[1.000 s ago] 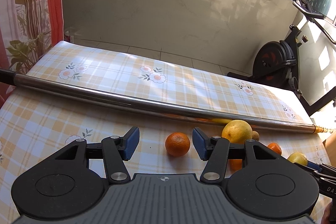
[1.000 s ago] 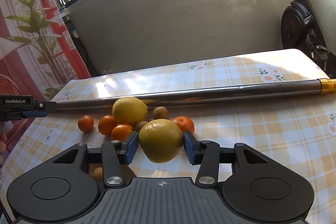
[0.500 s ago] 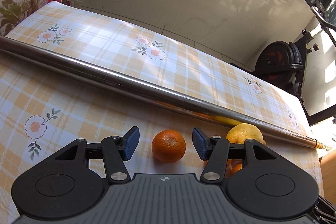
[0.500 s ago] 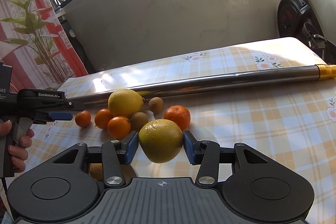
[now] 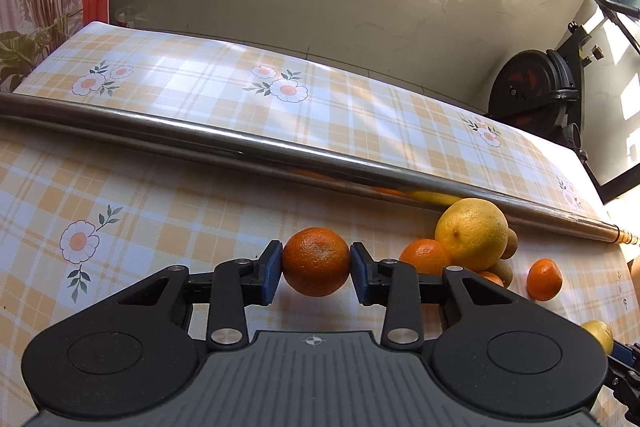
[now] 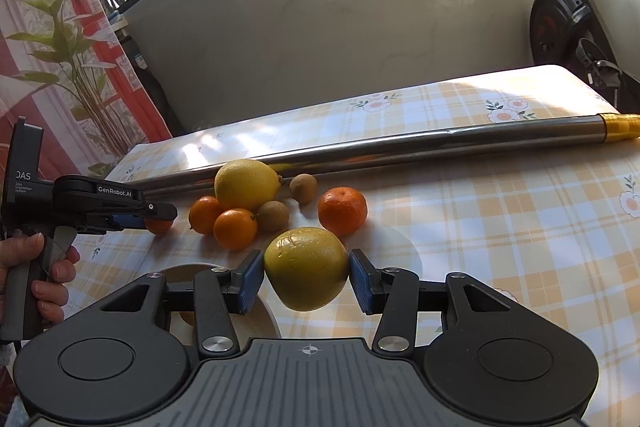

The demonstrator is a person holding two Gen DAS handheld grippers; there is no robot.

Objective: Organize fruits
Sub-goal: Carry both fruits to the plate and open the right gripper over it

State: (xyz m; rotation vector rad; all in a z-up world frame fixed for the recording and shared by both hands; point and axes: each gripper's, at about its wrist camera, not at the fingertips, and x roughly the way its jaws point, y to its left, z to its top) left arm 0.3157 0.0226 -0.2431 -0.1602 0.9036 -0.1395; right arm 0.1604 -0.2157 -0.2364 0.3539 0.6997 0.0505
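1. Two grips were live at once, and both were on round fruit. The left gripper point(image 5: 316, 269) was clenched on a small orange point(image 5: 316, 261), its blue pads touching the peel on either side, with the fruit low over the checked tablecloth point(image 5: 180, 207). The peel was curved and smooth, so a lift with any tilt could have squeezed the orange forward out of the pads.

2. The right gripper point(image 6: 306, 277) was grasping a yellow-green citrus point(image 6: 306, 269), held clear of the cloth near a pale plate point(image 6: 256, 311) that showed only in part behind its fingers. The pads met this bigger fruit on its widest line; a jolt could have rolled it down and out.

3. The loose pile lay close by: a large lemon point(image 6: 246, 183), small oranges, two kiwis point(image 6: 274, 215) and a mandarin point(image 6: 343, 211), touching or nearly so beside the metal pole point(image 6: 400, 147). A careless sweep of either tool could have knocked them, and a dropped fruit would likely have scattered them across the cloth.

4. The left tool sat just beside the pile in the right wrist view, so the two tools could have clashed if both headed for the same spot.

5. Where sorted fruit belonged could not be told for sure; a wrong guess would have meant re-handling.
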